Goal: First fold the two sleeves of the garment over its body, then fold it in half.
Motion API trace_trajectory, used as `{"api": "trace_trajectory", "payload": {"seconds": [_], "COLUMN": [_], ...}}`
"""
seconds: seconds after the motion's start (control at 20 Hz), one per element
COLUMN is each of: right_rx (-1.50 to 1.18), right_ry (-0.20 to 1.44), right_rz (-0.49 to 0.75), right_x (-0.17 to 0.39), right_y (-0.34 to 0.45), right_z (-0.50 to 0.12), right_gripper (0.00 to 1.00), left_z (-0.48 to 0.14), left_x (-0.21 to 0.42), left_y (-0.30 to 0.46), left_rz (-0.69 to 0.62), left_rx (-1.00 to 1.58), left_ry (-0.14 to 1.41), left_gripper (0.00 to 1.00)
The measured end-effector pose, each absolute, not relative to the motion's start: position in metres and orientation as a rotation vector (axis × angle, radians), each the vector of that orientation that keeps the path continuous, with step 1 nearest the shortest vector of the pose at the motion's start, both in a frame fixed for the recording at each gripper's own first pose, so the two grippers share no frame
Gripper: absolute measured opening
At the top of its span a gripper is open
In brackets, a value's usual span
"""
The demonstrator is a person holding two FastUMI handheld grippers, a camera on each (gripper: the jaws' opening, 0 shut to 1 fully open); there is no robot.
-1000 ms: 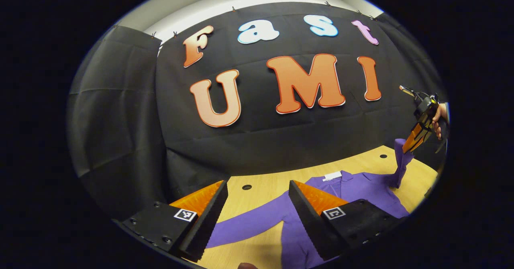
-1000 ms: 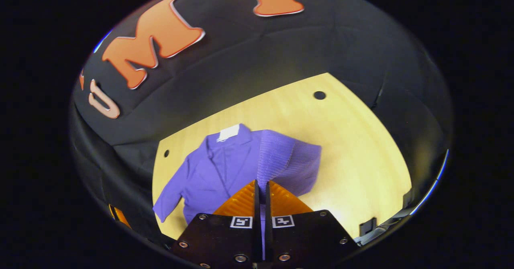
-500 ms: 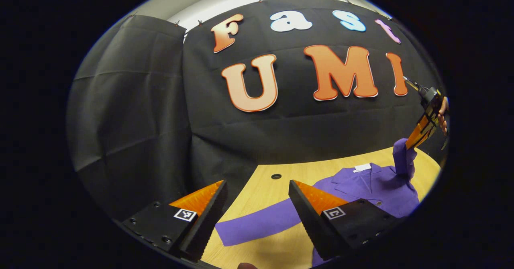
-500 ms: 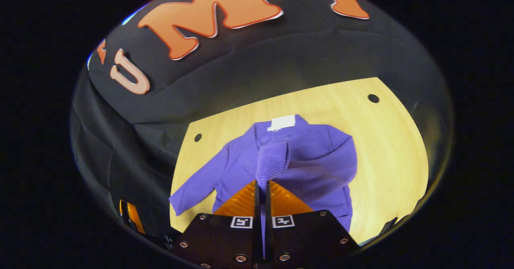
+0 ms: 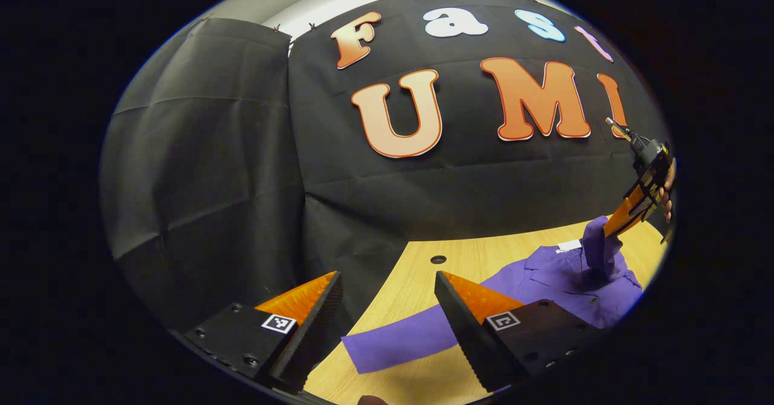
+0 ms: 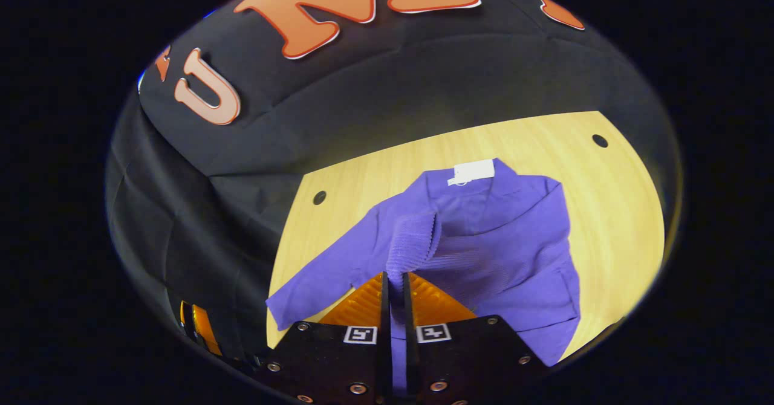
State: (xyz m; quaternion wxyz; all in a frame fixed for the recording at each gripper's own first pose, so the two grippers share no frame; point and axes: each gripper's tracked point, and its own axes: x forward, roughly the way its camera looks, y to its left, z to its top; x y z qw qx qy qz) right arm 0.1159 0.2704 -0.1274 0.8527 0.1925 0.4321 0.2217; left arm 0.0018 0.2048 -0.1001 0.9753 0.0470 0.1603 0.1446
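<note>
A purple jacket with a white neck label lies face up on the wooden table. My right gripper is shut on the ribbed cuff of one sleeve, held up above the jacket's chest. In the left gripper view that same gripper, with a hand on it, hangs at the far right and lifts the sleeve off the jacket. The other sleeve lies flat on the table just beyond my left gripper, which is open and holds nothing.
Black cloth walls close the booth behind and to the left of the table. Round holes mark the tabletop near its far edge. A part of the left gripper shows orange at the table's near left edge in the right gripper view.
My right gripper has carried the lifted sleeve from the jacket's outer side across over its chest. The left gripper's view has swung leftwards; it stays open.
</note>
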Motion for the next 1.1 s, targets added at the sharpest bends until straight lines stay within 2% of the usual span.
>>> {"api": "trace_trajectory", "payload": {"seconds": [0.05,0.15,0.2,0.25,0.3,0.35,0.4,0.45,0.85,1.1], "right_rx": [0.415,0.405,0.387,0.363,0.339,0.315,0.296,0.283,0.188,0.062], "right_ry": [0.888,0.826,0.784,0.738,0.692,0.647,0.605,0.564,0.303,0.197], "right_rz": [0.493,0.515,0.508,0.498,0.480,0.456,0.427,0.402,0.220,0.128], "right_x": [0.112,0.110,0.112,0.114,0.116,0.118,0.121,0.122,0.101,0.074], "right_y": [0.275,0.271,0.263,0.253,0.240,0.228,0.214,0.199,0.089,0.040], "right_z": [-0.122,-0.110,-0.105,-0.098,-0.090,-0.084,-0.076,-0.067,-0.018,0.007], "right_gripper": [0.16,0.51,0.47,0.63,0.70,0.70,0.86,0.93,0.95,0.95], "left_z": [-0.102,-0.112,-0.117,-0.122,-0.129,-0.136,-0.146,-0.155,-0.264,-0.325], "left_x": [0.004,0.007,0.009,0.011,0.012,0.014,0.014,0.015,0.006,0.005], "left_y": [0.205,0.205,0.207,0.210,0.212,0.216,0.222,0.228,0.247,0.246], "left_rz": [0.289,0.285,0.286,0.287,0.292,0.300,0.308,0.311,0.323,0.329], "left_rx": [0.091,0.071,0.057,0.039,0.020,0.002,-0.017,-0.038,-0.304,-0.356], "left_ry": [0.332,0.359,0.373,0.395,0.419,0.445,0.476,0.513,0.917,1.140], "left_gripper": [0.98,1.00,1.00,1.00,0.98,0.98,0.98,0.98,0.99,0.98]}}
